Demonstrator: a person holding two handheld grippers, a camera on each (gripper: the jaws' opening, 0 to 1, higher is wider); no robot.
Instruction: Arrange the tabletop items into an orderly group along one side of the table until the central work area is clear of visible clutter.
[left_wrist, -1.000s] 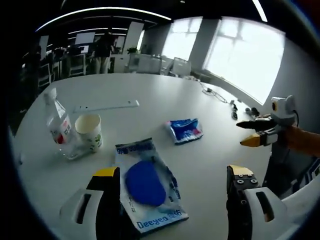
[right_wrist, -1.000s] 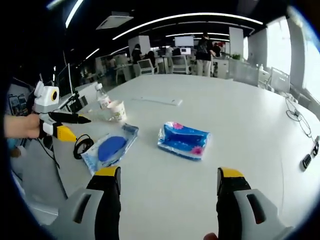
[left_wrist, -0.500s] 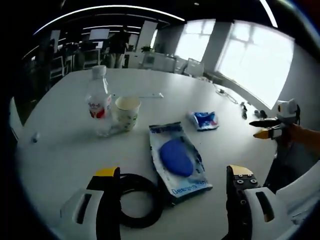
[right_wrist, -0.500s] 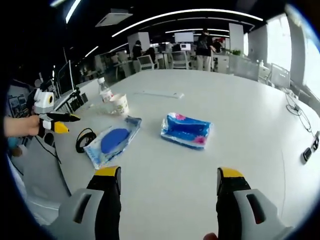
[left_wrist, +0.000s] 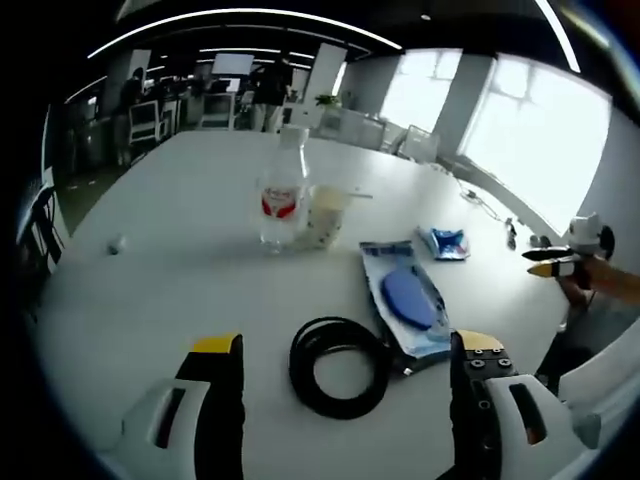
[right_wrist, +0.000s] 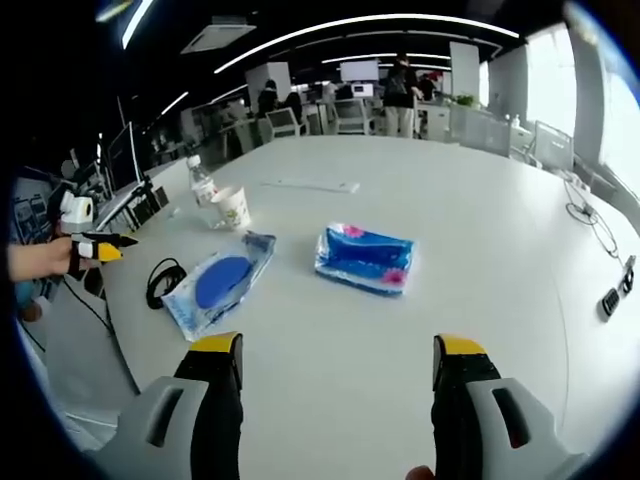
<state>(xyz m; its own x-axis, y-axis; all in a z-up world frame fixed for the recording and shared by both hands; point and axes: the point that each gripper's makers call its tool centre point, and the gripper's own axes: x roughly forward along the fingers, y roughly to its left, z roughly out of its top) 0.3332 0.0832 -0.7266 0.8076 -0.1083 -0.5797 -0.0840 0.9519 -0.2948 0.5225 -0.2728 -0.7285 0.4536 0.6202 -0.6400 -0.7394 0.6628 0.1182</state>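
While both grippers are hovering over the white table (right_wrist: 500, 200) with nothing between their jaws, the clutter is sitting loosely spread toward one edge. The left gripper (left_wrist: 345, 365) is gaping wide just above a black cable coil (left_wrist: 340, 365), which is lying flat near the table's edge. The right gripper (right_wrist: 338, 360) is spread just as wide over bare tabletop, with the tissue pack (right_wrist: 366, 258) lying ahead of it.

In the left gripper view, a clear bottle (left_wrist: 281, 195) is standing upright with a paper cup (left_wrist: 327, 214) close beside it, possibly touching. Just beside the coil, a plastic pouch (left_wrist: 408, 300) with a blue oval inside is lying flat, and the tissue pack (left_wrist: 445, 242) is lying further off.

The coil is probably light and floppy, so pinching one side of the loop should lift it, though it may sag or uncoil. The pouch looks slick and thin; an edge is likely the only purchase. The tissue pack is soft and should squeeze safely across its narrow width. The cup is light and crushable, best taken gently by the rim. The bottle seems rigid enough for its waist, though it could tip.
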